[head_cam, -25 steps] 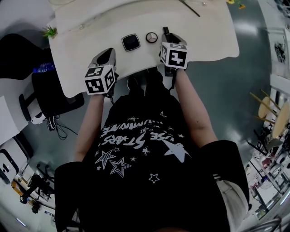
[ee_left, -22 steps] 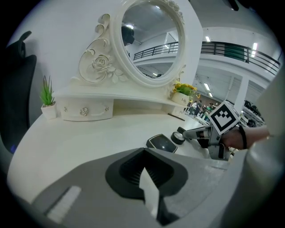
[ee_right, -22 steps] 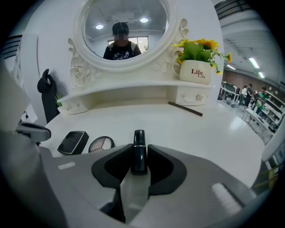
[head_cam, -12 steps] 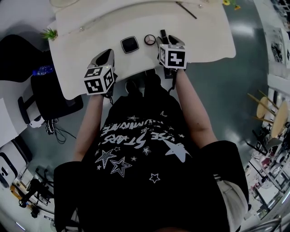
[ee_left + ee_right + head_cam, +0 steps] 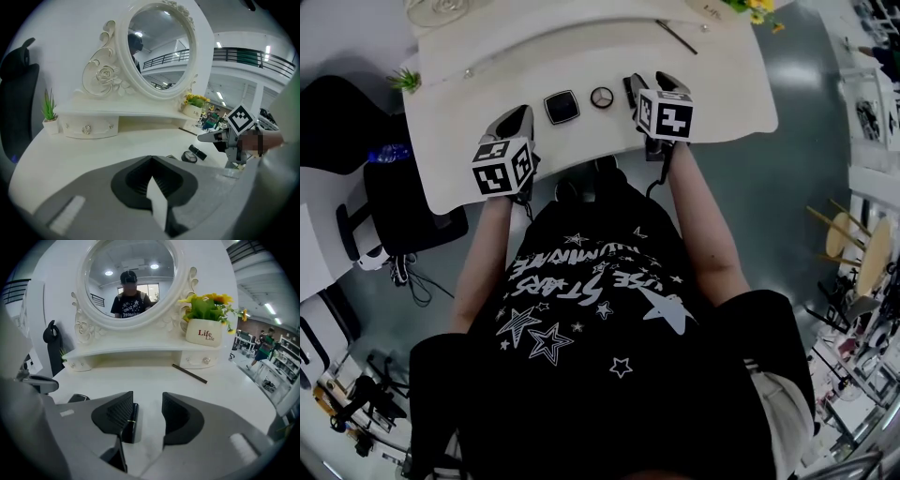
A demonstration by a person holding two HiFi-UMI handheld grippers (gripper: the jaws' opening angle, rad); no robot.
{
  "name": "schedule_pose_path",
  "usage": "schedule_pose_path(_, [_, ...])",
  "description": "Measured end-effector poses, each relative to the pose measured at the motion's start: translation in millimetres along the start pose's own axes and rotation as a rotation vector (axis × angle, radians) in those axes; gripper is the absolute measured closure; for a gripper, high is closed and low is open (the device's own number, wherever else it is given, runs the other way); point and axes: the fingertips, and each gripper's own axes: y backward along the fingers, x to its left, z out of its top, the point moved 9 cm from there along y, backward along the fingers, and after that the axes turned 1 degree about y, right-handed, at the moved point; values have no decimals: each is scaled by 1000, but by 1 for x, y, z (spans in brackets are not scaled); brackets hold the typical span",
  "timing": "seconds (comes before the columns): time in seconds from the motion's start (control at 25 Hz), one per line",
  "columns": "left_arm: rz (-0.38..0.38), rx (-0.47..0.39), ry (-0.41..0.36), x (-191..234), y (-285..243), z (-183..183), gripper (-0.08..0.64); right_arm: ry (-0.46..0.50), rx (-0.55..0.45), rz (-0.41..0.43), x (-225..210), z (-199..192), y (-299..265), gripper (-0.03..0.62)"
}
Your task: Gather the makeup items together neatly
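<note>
left gripper (image 5: 516, 117): jaws pressed together on nothing, held over the near edge of the tabletop (image 5: 722, 84), well apart from the makeup
square compact (image 5: 562, 106): flat on the tabletop, leftmost of the row
round compact (image 5: 601, 97): just beside the square one, apparently not touching
black tube (image 5: 630, 89): just right of the round compact, at the right end of the row
right gripper (image 5: 147, 414): has just been opening its jaws, now moderately apart – tube down by the left-hand pad, not pinched
thin dark stick (image 5: 675, 36): far back on the tabletop, right of the row, well apart from the other three
step in hand: most likely letting go of the tube, with three items close in one line
next move: probably lifting clear without nudging the tube, then perhaps reaching back for the stick, if that counts as makeup – a low, narrow pinch for something so thin and flat
head view alone: the whole row, both grippers and the spacing between items
right gripper view alone: the gap between the pads, the tube at one side, the stick in front of a flower pot (image 5: 203, 333)
left gripper view alone: its own closed pads, and the row from the side with the other gripper above it
</note>
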Motion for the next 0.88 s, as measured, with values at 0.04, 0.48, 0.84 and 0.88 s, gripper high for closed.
schedule_pose_path(0.04, [1,-3,-2,-2,-2,3,558,2,-1,-10,-6,3,0,370])
schedule_pose_path(0.48, [-3,-23,-23,-39,-49,38,558,18,11,-49,-74,29,-20,373])
schedule_pose_path(0.84, [-5,-8,-30,-66,-93,56,558,117,51,-46,-118,38,-54,373])
schedule_pose_path(0.88, [-4,-7,-28,-69,-97,58,560,130,57,-45,-123,40,-58,373])
